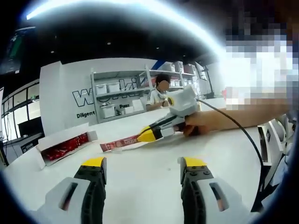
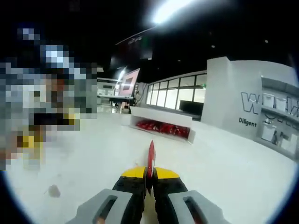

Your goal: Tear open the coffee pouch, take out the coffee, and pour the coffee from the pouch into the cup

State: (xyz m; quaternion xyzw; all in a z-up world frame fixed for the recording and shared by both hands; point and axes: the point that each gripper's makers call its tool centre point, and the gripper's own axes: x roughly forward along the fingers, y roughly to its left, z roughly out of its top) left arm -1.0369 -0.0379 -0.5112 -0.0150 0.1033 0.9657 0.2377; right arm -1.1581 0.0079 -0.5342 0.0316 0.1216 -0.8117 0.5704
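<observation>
red coffee pouch stands edge-on between the closed jaws of the right gripper in the right gripper view, its narrow strip rising toward 12 o'clock above the yellow tips. in the left gripper view the same pouch lies low over the white worktop, one end pinched in the right gripper, which comes in from 2 o'clock with a person's hand behind it and a black cable trailing off. left gripper holds nothing, jaws wide apart at 6 o'clock. white open box with more red pouches sits at 9 o'clock on the worktop; in the right gripper view that box lies beyond the pouch at 12 o'clock.
</observation>
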